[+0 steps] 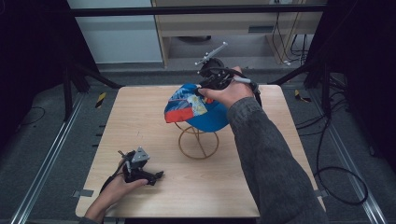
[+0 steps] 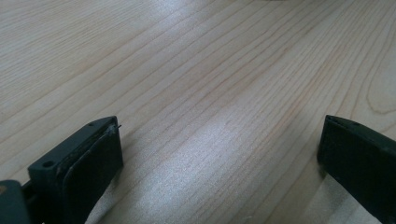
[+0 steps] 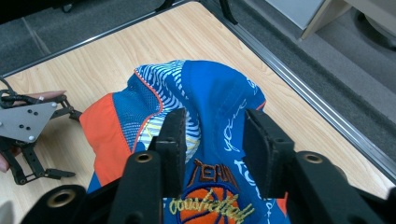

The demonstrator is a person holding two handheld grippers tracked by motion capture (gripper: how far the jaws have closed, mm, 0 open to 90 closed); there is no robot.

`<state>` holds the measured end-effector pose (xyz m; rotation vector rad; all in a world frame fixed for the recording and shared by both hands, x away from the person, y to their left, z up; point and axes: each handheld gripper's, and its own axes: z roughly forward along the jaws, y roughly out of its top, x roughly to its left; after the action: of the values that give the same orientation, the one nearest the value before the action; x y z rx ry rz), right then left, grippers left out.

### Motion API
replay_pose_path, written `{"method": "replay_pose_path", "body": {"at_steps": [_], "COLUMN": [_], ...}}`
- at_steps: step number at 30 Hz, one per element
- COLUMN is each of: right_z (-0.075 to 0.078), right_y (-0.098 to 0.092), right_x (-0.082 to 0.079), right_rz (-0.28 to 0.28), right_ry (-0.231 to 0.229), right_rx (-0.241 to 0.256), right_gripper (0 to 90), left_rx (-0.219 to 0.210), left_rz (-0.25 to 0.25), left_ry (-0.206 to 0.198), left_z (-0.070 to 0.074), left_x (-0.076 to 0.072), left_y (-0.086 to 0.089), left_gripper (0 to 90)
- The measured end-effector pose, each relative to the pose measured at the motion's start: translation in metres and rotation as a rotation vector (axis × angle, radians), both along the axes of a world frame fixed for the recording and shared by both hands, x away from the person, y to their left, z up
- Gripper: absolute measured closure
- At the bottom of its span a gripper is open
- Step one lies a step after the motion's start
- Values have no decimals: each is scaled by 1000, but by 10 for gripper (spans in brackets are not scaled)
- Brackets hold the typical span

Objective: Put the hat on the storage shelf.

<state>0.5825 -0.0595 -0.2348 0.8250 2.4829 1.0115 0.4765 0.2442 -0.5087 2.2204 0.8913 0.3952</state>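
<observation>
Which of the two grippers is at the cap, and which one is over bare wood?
The right gripper is at the blue and orange cap, jaws on either side of its crown. The left gripper is open over the bare wooden table.

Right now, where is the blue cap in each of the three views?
High view: the blue cap sits on a wire stand at table centre, under the right tool.
Left gripper view: not in it.
Right gripper view: cap at centre, beyond the jaws.
Shared landmark: the wooden table.
</observation>
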Motion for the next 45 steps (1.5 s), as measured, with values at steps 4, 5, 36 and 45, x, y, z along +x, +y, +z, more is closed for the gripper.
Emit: {"method": "replay_pose_path", "body": {"at_steps": [4,5,36,45], "right_z": [1,1,8,13], "right_y": [-1,-2,-5,-9], "right_x": [-2,-2,-15,-21], "right_rz": [-1,-2,-30,-60], "right_ry": [1,-1,-36,-47], "right_rx": [14,17,52,90], "right_gripper": [569,565,308,201], "left_rx": [-1,0,-2,-2], "left_rz": [1,0,3,4], "left_ry": [0,0,1,1], "left_z": [0,0,0,0], "left_x": [0,0,0,0], "left_y": [0,0,0,0], "left_gripper": [0,0,0,0]}}
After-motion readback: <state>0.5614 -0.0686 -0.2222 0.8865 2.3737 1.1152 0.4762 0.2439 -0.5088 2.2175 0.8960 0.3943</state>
